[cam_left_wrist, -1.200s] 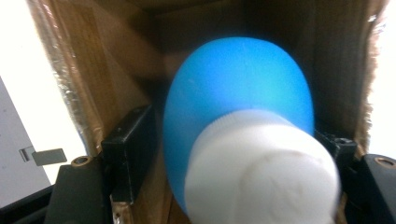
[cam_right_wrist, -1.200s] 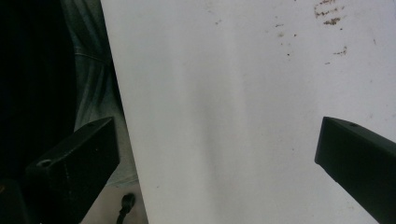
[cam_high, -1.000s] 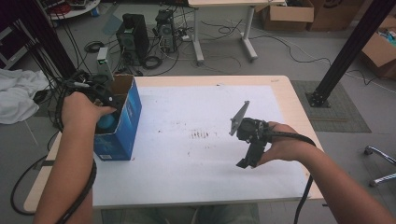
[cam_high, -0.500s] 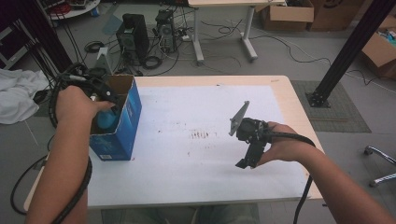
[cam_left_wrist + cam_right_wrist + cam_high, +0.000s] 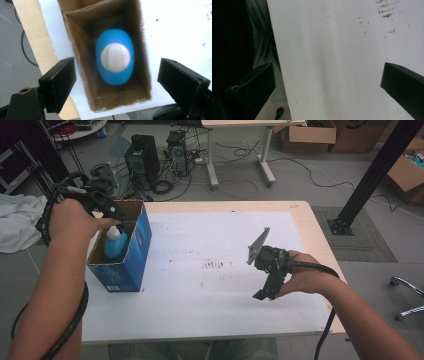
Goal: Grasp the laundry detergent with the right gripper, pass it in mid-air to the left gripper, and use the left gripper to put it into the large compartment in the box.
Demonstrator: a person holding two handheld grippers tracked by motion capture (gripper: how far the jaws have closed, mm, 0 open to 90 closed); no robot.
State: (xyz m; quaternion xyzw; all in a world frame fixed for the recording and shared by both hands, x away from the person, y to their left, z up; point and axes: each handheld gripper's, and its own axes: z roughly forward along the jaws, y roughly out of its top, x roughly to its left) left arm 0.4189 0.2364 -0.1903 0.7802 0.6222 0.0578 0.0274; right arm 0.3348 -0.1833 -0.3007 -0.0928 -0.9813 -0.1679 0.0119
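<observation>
Left side: the left gripper (image 5: 114,212) hangs above the open top of the tall blue cardboard box with a brown inside (image 5: 134,251), which stands at the left edge of the white sheet covering the wooden table (image 5: 300,206). Its jaws have just been opening and now stand wide apart, one to each side of the box mouth in the left gripper view, with nothing between them. The blue plastic bottle with a white cap (image 5: 114,59) stands upright inside the box, clear of both jaws and against the near end of the compartment. Judgement: the bottle is released and deposited; the placing step reads as done, and the hand appears to be lifting clear.

Centre: the sheet carries a patch of brown specks (image 5: 215,265) and no other item.

Right side: the right gripper (image 5: 261,295) is held over the right part of the sheet, tipped down towards the near edge. Its jaws are spread wide and empty, with bare sheet showing between them.

Against the earlier frames: the left hand sat lower, down at the box opening and over the bottle; it is now higher, and the bottle's neck and cap show free below it. The right hand and its gripper keep the same place and pose. The box has not shifted
</observation>
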